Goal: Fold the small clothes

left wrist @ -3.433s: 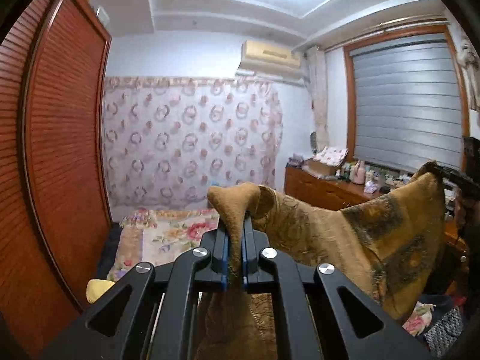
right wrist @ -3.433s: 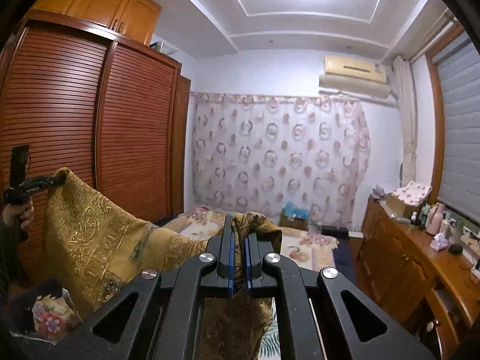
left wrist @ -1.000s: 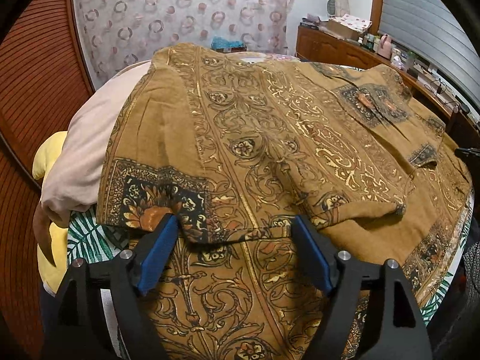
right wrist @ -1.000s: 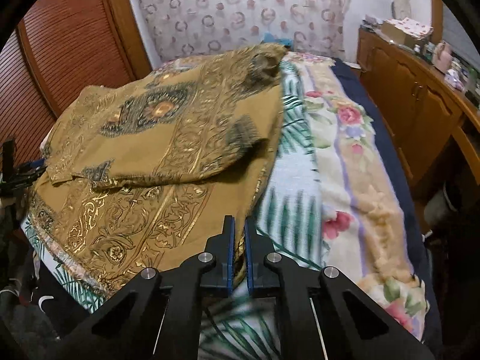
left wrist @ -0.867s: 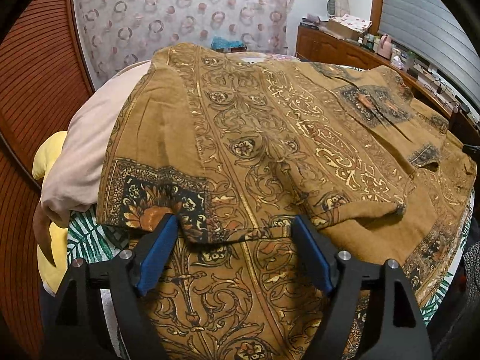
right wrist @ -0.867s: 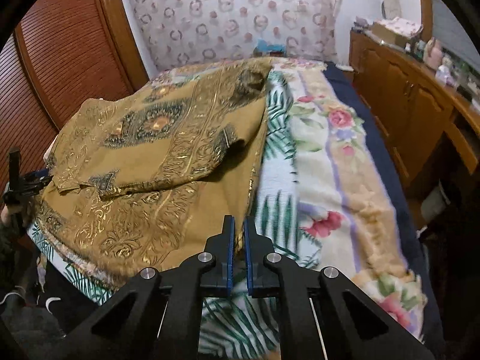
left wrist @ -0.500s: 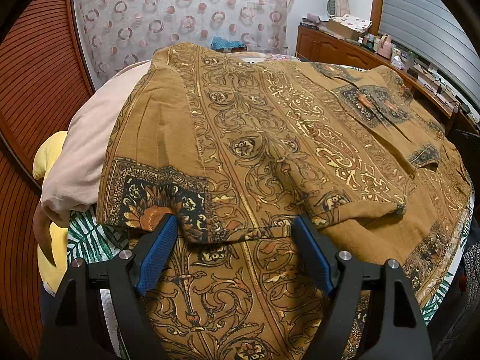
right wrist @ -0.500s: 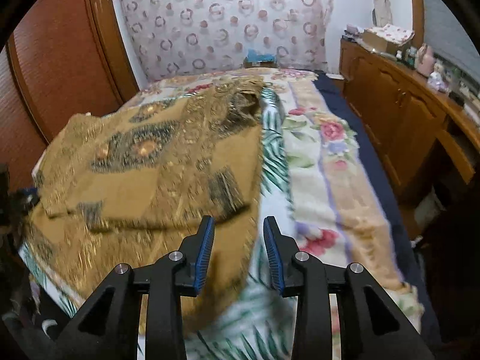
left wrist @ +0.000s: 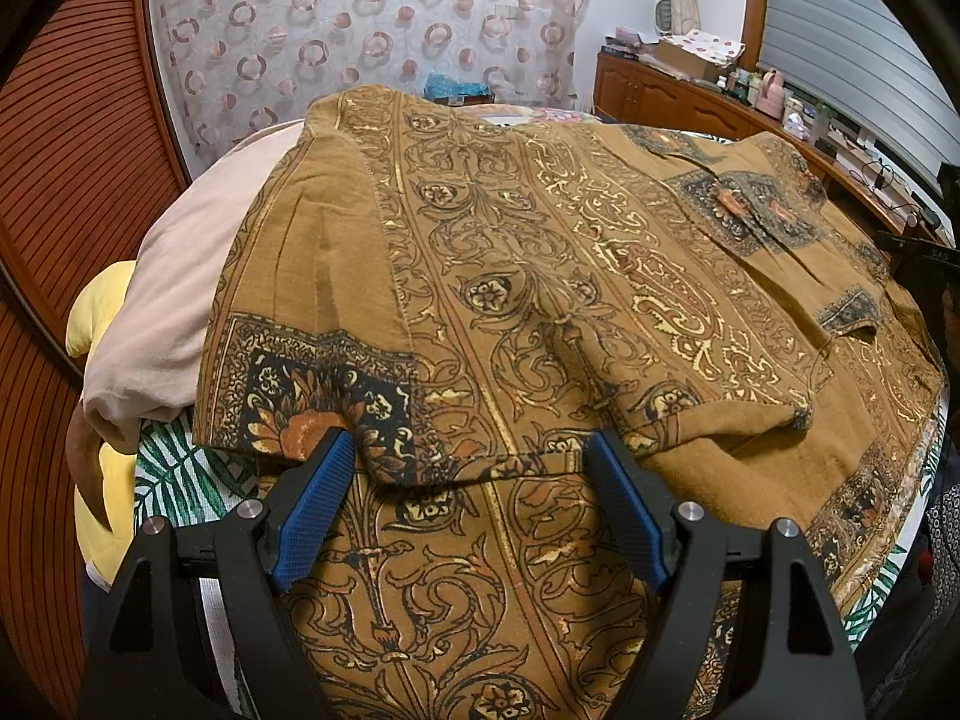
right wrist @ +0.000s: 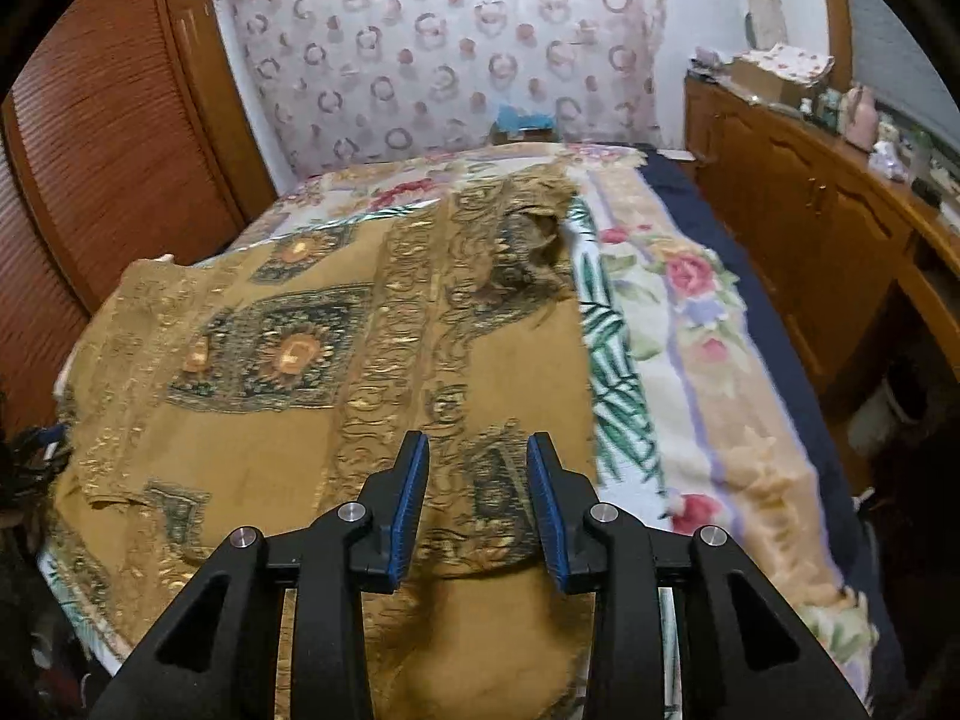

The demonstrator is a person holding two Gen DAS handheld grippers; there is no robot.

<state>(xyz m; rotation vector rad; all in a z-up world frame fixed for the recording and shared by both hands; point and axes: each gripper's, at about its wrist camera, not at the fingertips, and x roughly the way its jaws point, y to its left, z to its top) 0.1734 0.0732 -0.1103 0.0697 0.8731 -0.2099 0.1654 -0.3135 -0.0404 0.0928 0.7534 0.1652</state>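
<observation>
A brown patterned garment (left wrist: 540,276) lies spread across the bed (right wrist: 708,360), covering the half of it nearest the louvred wardrobe (right wrist: 114,138). Its near part is folded back on itself, so that an upper layer with a dark floral border ends in a hem just above the lower layer.

The left gripper (left wrist: 468,468) hangs over that near hem with its 2 blue pads (left wrist: 312,498) set wide apart. The hem of the folded layer runs across between the pads, but neither pad presses on the cloth; the tongs have hold of nothing.

The right gripper (right wrist: 478,468) is over the garment's opposite side, close to the edge where the brown cloth meets the green leaf-print sheet (right wrist: 618,372). Its jaws stand part-way apart, narrower than the left ones. Cloth shows through the gap, lying flat on the bed, and the pads do not pinch it. This view is somewhat blurred.

Beside the garment, on the wardrobe side, a pale pink bundle (left wrist: 180,276) lies partly under the brown cloth, with something yellow (left wrist: 99,312) beneath it. On the far side of the garment from the wardrobe, a floral blanket (right wrist: 690,276) covers the rest of the bed, and a wooden cabinet (right wrist: 798,204) runs along beyond it. A curtain with ring patterns (right wrist: 444,54) hangs behind the head of the bed.
</observation>
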